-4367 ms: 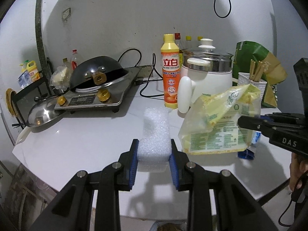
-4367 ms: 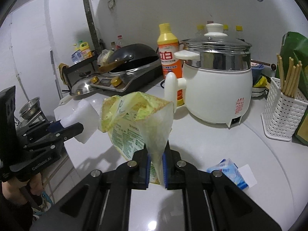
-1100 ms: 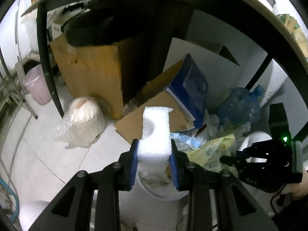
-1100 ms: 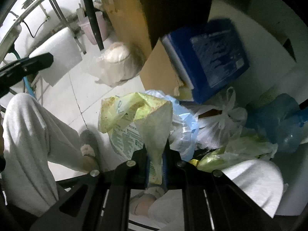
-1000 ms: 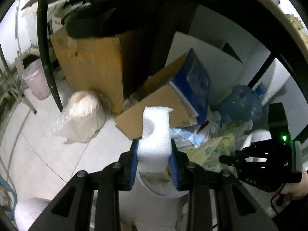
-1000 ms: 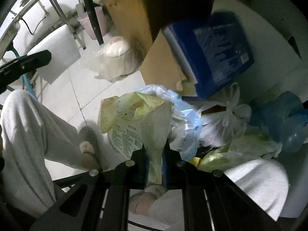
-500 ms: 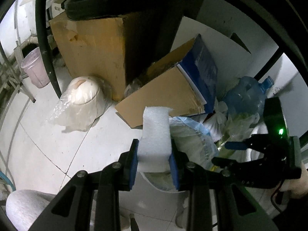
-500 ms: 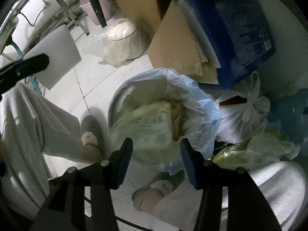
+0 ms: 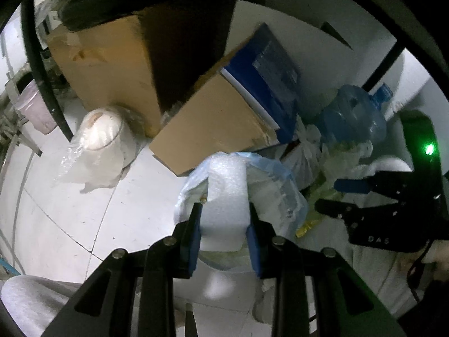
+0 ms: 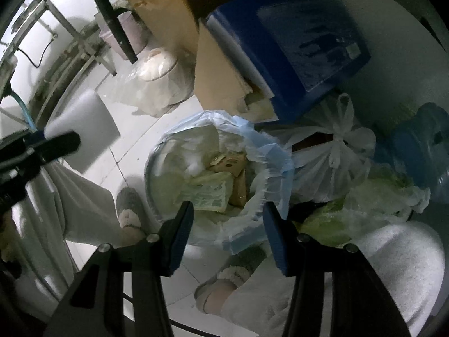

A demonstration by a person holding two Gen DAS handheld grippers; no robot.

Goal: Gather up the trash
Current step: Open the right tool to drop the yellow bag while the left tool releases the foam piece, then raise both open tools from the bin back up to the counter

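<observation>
Two grippers are in my views, both pointing steeply down over a bin lined with a pale blue bag (image 10: 269, 151) on the white tiled floor (image 9: 70, 196). My left gripper (image 9: 224, 224) is clamped on a white foam block (image 9: 228, 193), its blue pads pressing the block's two sides, and the block hangs over the bin's near rim. From the right wrist view I see the same foam block (image 10: 81, 132) off to the left of the bin, held out by the dark finger of the left gripper (image 10: 56, 143).

My right gripper (image 10: 227, 224) has its jaws standing apart with nothing between them; through the gap I look straight into the bin. Inside lies a yellow-green printed packet (image 10: 213, 193), resting on other rubbish, with brown wrappers just beside it. From the left wrist view the right gripper (image 9: 342, 196) shows at the right edge, fingers spread, to the right of the bin.

Behind the bin a brown cardboard box (image 9: 213, 123) leans with a blue carton (image 10: 294, 47) on top of it. A tied white plastic bag (image 10: 334, 154) sits just right of the bin, and a blue water jug (image 9: 353, 118) stands further right. A clear bag with something round and pale in it (image 9: 98, 137) lies on the floor to the left. Light grey trouser legs and a slippered foot (image 10: 127, 207) stand just beside the bin.
</observation>
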